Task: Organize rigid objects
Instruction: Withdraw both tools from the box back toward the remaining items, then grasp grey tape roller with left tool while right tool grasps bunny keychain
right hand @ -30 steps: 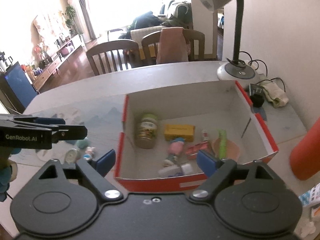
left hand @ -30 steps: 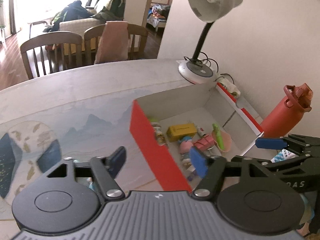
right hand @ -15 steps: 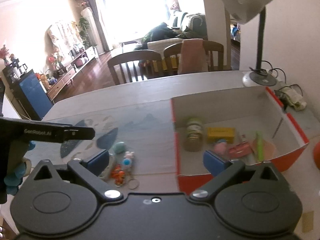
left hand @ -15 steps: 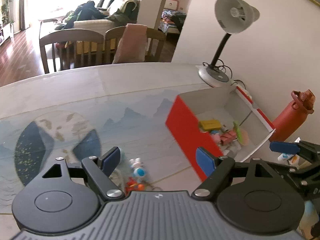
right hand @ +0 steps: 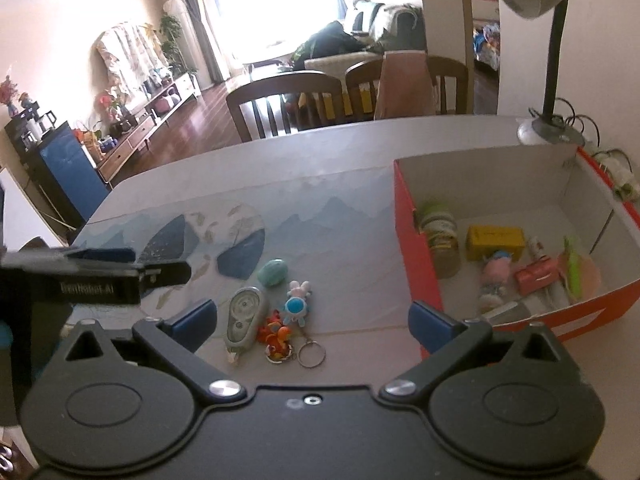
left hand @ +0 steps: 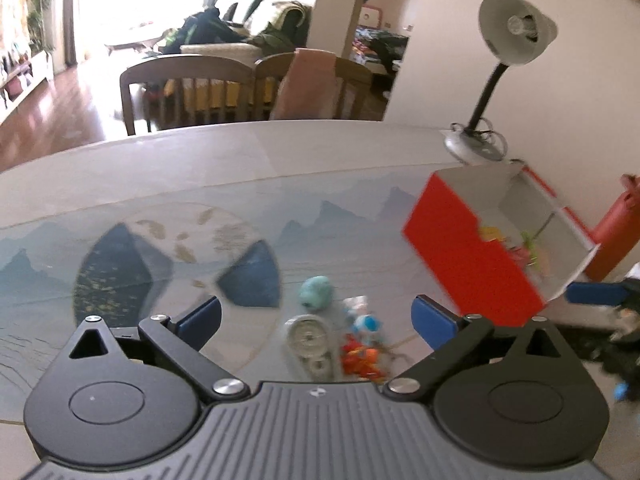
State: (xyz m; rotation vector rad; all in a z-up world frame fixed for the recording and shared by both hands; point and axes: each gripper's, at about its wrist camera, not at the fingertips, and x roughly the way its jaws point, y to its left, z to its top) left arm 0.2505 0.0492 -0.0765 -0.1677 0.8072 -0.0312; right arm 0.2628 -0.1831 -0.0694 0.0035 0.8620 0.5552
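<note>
- My left camera looks down along my left hand-held gripper (left hand: 316, 318) at the tabletop (left hand: 240, 160), close.
- My right camera likewise; both share the red box (right hand: 416, 240) and trinkets.

On the table (right hand: 344, 152) lay 4 small items, plus 1 red box (right hand: 416, 248), 1 lamp (right hand: 548, 128), 2 chairs (right hand: 280, 104).

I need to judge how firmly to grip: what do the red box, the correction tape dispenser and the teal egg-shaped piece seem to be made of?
Red box: probably cardboard, matte, with thin folded walls and a plain pale inside. Correction tape dispenser: likely hard plastic, glossy, with a clear window over its reels. Teal egg-shaped piece: smooth and faintly shiny, perhaps plastic or stone; the views cannot settle which.
</note>
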